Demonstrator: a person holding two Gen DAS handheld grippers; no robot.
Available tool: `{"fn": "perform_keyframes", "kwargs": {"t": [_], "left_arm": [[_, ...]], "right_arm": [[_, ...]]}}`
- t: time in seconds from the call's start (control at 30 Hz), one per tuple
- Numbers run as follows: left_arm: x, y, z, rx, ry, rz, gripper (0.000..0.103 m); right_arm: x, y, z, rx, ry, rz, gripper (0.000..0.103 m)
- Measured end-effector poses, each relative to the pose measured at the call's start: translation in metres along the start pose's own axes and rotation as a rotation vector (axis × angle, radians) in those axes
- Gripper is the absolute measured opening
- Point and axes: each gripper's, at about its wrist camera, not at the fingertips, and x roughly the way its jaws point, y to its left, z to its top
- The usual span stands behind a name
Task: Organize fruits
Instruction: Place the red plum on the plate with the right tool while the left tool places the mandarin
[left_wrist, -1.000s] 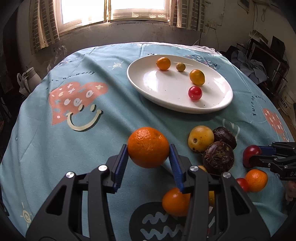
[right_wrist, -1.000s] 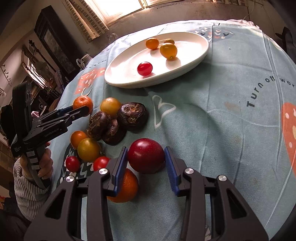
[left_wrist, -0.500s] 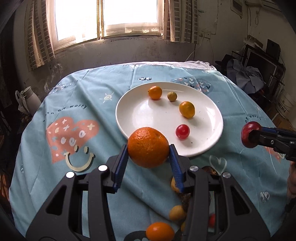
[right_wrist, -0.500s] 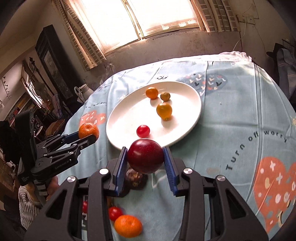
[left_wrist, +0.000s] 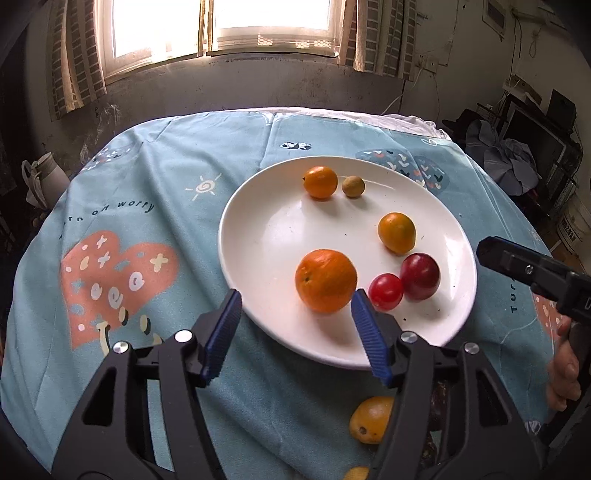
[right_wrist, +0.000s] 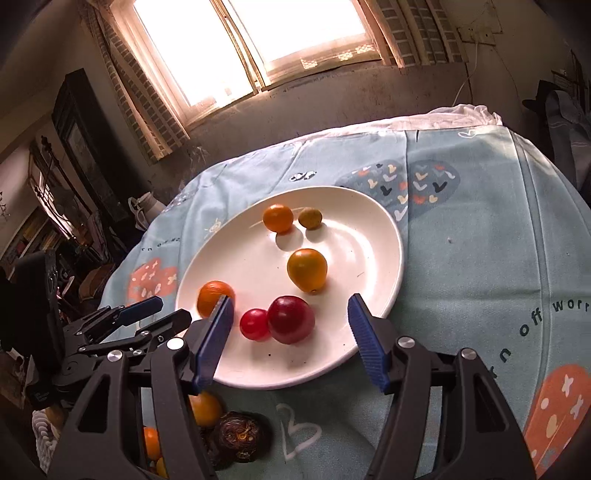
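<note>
left gripper (left_wrist: 295, 332): jaws apart and opening, nothing clamped; the big orange (left_wrist: 325, 280) is seen just ahead of the blue pads, resting on the white plate (left_wrist: 258, 229) near its front rim, and contact with the right pad cannot be told. right gripper (right_wrist: 290, 338): jaws apart and opening, nothing pressed between them; the dark red plum (right_wrist: 291, 319) lies on the plate ahead of the jaws, touching the red cherry tomato (right_wrist: 254, 324) on its left.

also on the plate: a small orange fruit (left_wrist: 320, 182) and a little greenish-brown fruit (left_wrist: 353, 186) at the far side, and a yellow-orange fruit (left_wrist: 396, 232) just behind the plum. off the plate, near its front rim, a yellow fruit (left_wrist: 371, 419) and a dark wrinkled fruit (right_wrist: 238, 435) are left on the blue tablecloth (left_wrist: 147, 229) of the table.

compared with half a second ago: the orange and the plum were clamped in the jaws above the table then; both are now released onto the plate, and the jaws are wider.
</note>
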Motion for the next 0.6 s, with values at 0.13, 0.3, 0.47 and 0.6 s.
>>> {"fn": "perform_keyframes", "kwargs": {"t": [0.13,0.3,0.47,0.6], "left_arm": [[-0.034,0.010,-0.020,-0.028,-0.032,-0.016,0.065],[-0.067,0.014,-0.079,-0.003,-0.020,0.005,0.066],[-0.091,0.001,-0.099,0.033,-0.067,-0.015,0.066],[-0.087,-0.034,-0.094,0.129,-0.079,-0.017,0.070]], "right_arm": [[-0.042,0.017,-0.010,-0.024,-0.040,0.050,0.065],[-0.073,0.019,-0.052,-0.054,-0.074,0.043,0.071],[-0.069,0.008,-0.071,-0.008,-0.024,0.042,0.071],[-0.069,0.000,-0.068,0.009,-0.028,0.027,0.071]]}}
